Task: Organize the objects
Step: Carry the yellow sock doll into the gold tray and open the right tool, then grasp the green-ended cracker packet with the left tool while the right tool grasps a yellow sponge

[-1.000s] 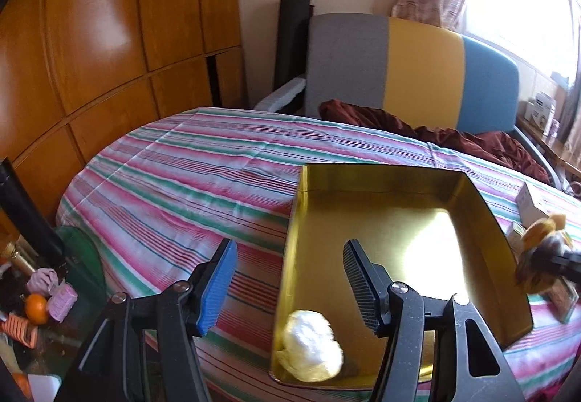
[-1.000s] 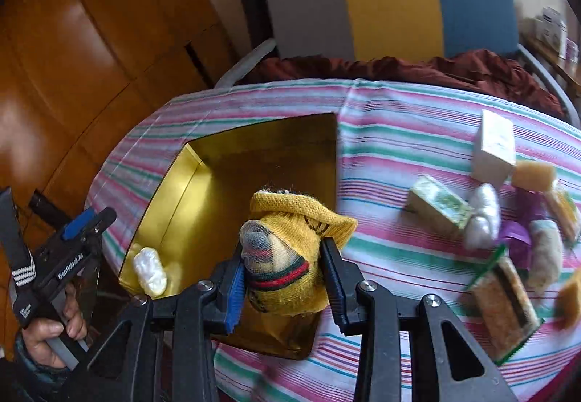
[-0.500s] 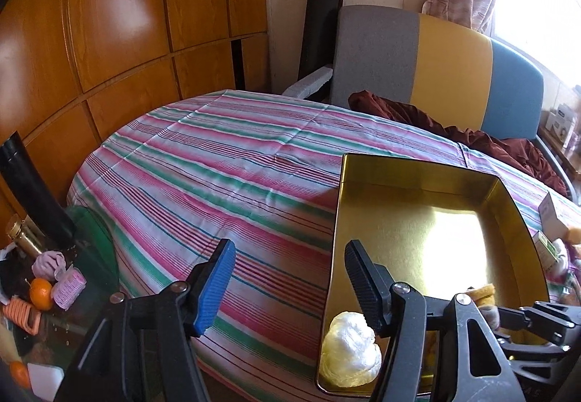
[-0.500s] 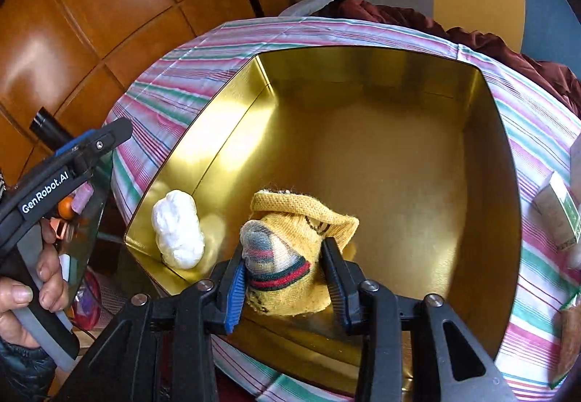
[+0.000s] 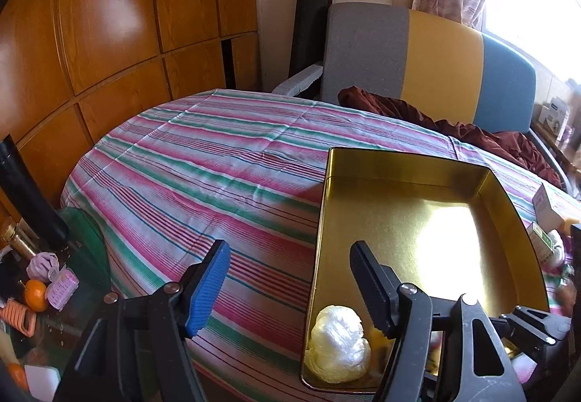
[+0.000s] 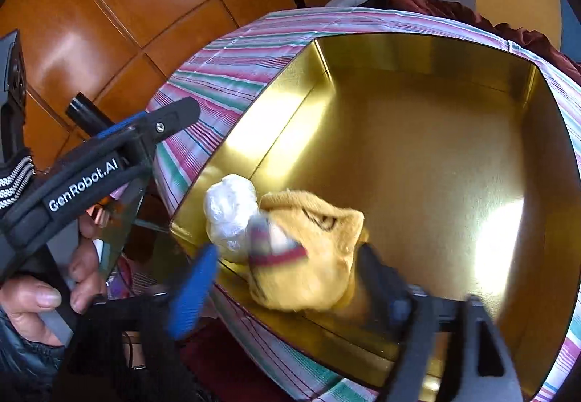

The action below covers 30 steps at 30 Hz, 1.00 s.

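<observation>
A second ago the yellow knitted sock (image 6: 308, 256) was pinched by the right gripper (image 6: 287, 278) above the striped tablecloth (image 5: 203, 177); now it lies in the shiny gold metal tray (image 6: 417, 147), touching the white crumpled plastic bundle (image 6: 228, 213), between jaws that are opening, blurred. The left gripper (image 5: 287, 278), tilted downward, is opening with nothing between its jaws, over the tray's left rim.

bench (image 5: 218, 162): we see a striped pink, green and white cloth covering it | gold tray (image 5: 410, 162): we find it directly on the cloth | small boxes (image 5: 546, 206): we spot them just beside the tray's right wall
</observation>
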### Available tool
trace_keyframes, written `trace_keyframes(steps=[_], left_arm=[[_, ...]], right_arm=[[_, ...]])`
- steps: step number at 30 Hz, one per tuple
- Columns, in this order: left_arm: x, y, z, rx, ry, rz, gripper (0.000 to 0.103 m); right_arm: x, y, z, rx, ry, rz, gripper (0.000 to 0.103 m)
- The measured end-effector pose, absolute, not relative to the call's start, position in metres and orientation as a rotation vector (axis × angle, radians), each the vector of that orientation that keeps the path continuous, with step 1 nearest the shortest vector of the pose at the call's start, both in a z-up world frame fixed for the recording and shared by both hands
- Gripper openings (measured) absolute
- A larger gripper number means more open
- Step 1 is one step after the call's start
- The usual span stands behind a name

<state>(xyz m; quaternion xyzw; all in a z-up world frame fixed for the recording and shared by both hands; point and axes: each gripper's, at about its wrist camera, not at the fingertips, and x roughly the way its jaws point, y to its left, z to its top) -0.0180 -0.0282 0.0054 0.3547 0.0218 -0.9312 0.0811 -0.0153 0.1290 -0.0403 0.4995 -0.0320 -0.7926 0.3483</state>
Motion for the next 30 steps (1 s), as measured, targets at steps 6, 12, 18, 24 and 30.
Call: trace_keyframes(steps=[6, 12, 18, 24, 30], left_arm=[[-0.019, -0.018, 0.008, 1.060, 0.045, -2.815, 0.070], [-0.021, 0.011, 0.015, 1.085, -0.005, -2.916, 0.070], [-0.019, 0.073, 0.025, 1.158, -0.091, -3.101, 0.070], [-0.013, 0.159, 0.033, 1.372, -0.141, -3.315, 0.070], [-0.016, 0.246, 0.024, 1.741, -0.102, -3.358, 0.066]], right_arm=[[-0.011, 0.175, -0.020, 1.258, -0.153, -2.168, 0.086], [-0.013, 0.262, 0.005, 1.273, -0.210, -2.440, 0.086], [-0.005, 0.378, 0.024, 1.350, -0.328, -2.755, 0.086], [0.017, 0.503, 0.024, 1.436, -0.635, -3.018, 0.086], [0.044, 0.575, 0.001, 1.333, -1.189, -2.903, 0.087]])
